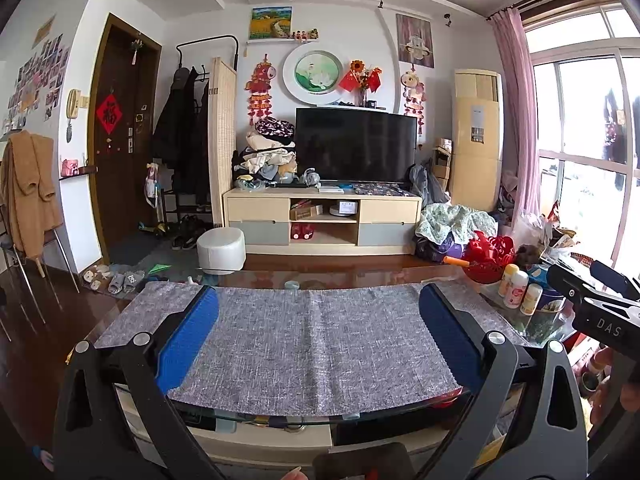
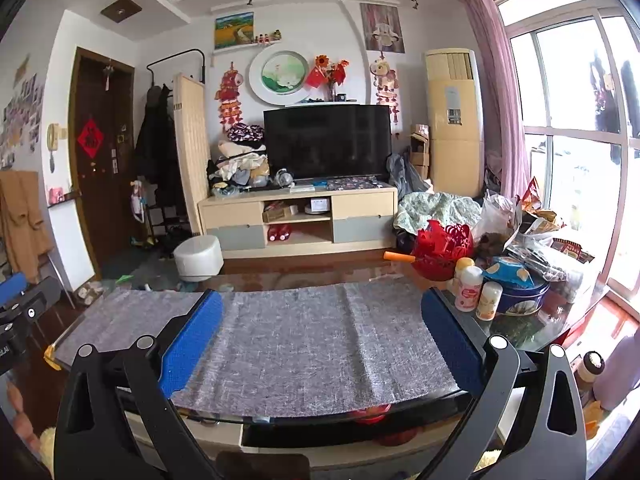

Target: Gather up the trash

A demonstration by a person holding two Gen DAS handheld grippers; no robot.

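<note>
My left gripper (image 1: 318, 300) is open and empty, its blue pads wide apart above a grey cloth mat (image 1: 312, 336) on a glass table. My right gripper (image 2: 322, 304) is open and empty too, above the same mat (image 2: 304, 340). Part of the right gripper (image 1: 592, 304) shows at the right edge of the left wrist view. No loose trash lies on the mat. Crumpled plastic bags and wrappers (image 2: 532, 228) are piled at the table's far right.
A red basket (image 2: 442, 246), small white bottles (image 2: 468, 288) and a blue tin (image 2: 516, 290) stand on the table's right side. Beyond are a white stool (image 2: 199, 258), a TV cabinet (image 2: 298, 216), and slippers (image 1: 116, 278) by the door.
</note>
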